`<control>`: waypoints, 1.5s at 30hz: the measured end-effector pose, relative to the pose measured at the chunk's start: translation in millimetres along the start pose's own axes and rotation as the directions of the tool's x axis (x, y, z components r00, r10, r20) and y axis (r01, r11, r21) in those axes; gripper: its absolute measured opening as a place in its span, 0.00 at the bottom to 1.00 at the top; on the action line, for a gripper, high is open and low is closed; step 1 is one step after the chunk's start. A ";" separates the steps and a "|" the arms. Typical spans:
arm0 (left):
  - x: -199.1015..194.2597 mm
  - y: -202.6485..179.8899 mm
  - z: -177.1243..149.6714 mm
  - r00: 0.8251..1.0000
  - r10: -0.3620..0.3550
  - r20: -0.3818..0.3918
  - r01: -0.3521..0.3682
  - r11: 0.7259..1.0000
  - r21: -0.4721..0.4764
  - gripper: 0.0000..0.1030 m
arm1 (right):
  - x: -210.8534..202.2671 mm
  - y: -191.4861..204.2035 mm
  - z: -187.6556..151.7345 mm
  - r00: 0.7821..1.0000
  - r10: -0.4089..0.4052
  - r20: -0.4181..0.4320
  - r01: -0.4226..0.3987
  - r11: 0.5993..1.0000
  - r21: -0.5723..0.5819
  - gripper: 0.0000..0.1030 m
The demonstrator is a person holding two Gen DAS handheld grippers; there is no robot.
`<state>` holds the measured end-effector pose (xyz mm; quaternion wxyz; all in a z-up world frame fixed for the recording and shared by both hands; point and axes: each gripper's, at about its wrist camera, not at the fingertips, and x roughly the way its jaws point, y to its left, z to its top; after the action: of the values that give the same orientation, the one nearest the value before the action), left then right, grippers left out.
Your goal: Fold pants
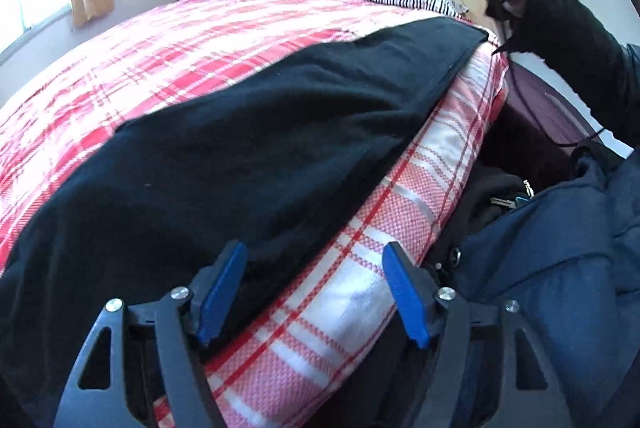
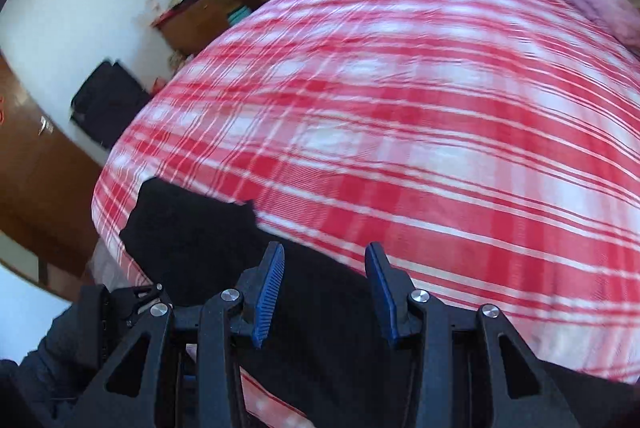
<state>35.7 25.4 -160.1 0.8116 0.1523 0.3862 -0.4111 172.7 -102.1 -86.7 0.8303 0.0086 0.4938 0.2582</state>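
Two grippers, the left gripper and right gripper, hover spread apart and grasping nothing above black pants lying long and flat along the plaid bed's lower edge, seemingly folded lengthwise, crosswise folds remaining.

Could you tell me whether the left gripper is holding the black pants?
No, the left gripper is open with nothing between its blue pads, over the edge of the black pants and the plaid bedspread.
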 end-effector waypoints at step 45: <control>-37.5 102.7 -45.9 0.971 0.237 0.010 -0.227 0.941 -0.253 0.72 | 156.3 42.3 52.2 0.973 0.166 -0.158 -0.139 0.975 0.172 0.03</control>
<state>79.7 135.2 -169.2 0.8747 0.0849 0.3976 -0.2638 257.1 15.5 -176.0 0.7590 0.0909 0.5803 0.2808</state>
